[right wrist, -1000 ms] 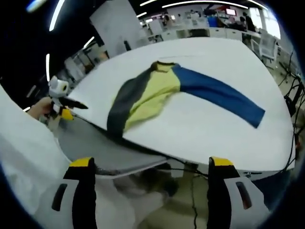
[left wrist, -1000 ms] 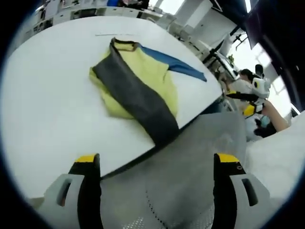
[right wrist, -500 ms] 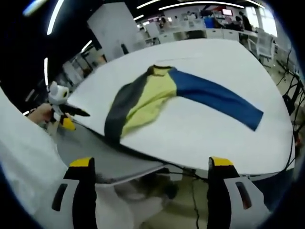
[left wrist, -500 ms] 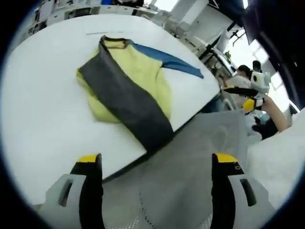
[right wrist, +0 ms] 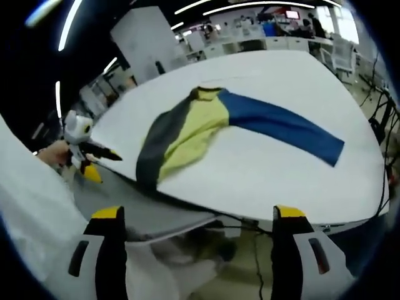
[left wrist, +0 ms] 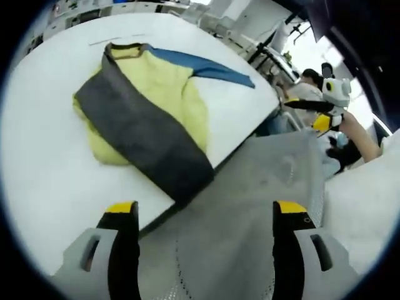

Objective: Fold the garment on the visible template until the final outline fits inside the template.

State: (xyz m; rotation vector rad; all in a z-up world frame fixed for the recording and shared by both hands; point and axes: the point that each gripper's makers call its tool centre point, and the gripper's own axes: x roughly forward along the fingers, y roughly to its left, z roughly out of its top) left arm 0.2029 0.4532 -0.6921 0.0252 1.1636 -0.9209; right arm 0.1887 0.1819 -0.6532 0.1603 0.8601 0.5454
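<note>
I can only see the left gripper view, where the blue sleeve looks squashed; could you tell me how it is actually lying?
Observer: In the right gripper view the blue sleeve lies stretched out flat on the table, unfolded, pointing away from the yellow body.
Operator: Thank you. Is the right gripper carrying anything?
Observer: No. The right gripper has its jaws apart with nothing between them, and it is held off the table's near edge.
</note>
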